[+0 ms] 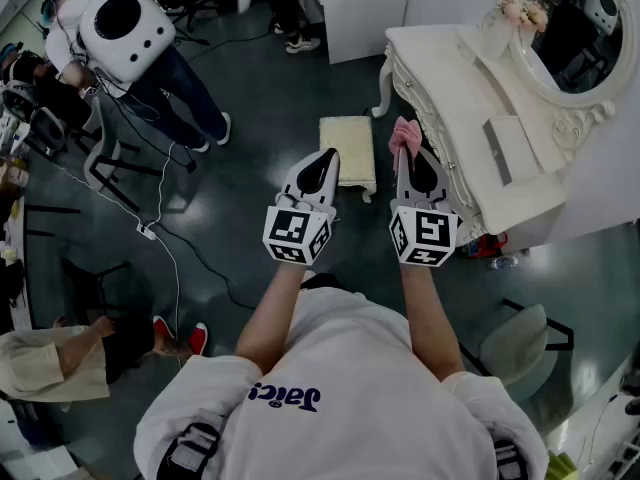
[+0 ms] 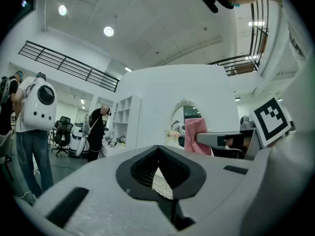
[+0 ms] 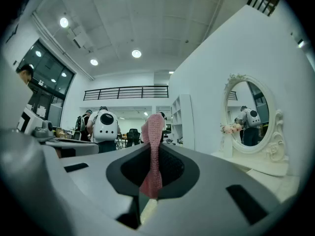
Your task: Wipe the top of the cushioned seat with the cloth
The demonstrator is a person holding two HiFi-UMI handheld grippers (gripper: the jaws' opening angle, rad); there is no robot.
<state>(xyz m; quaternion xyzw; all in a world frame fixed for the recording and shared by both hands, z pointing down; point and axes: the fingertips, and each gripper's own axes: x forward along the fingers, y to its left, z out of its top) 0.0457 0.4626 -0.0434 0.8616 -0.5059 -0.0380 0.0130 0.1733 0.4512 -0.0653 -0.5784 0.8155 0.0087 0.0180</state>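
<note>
From the head view, the cushioned seat point(image 1: 347, 148) stands on the dark floor point(image 1: 250, 168), just beside the curly leg of the white counter point(image 1: 470, 108). Its long side runs straight away from the person. Both tools are held out over the floor near its close end. The right tool point(image 1: 408, 160) pinches the pink cloth point(image 1: 404, 132), which pokes out past the tips. The left tool point(image 1: 326, 160) has nothing. A person with a round white backpack point(image 1: 125, 28) stands far off to the left, and cables point(image 1: 165, 238) lie on the floor.

In the left gripper view, the left tool point(image 2: 157, 149) is narrow, jaws together on nothing. The cloth point(image 2: 197, 134) shows to its right.

In the right gripper view, the right tool point(image 3: 155, 149) is closed on the cloth point(image 3: 155, 127), which stands straight up. The oval mirror point(image 3: 251, 114) is on the right.
</note>
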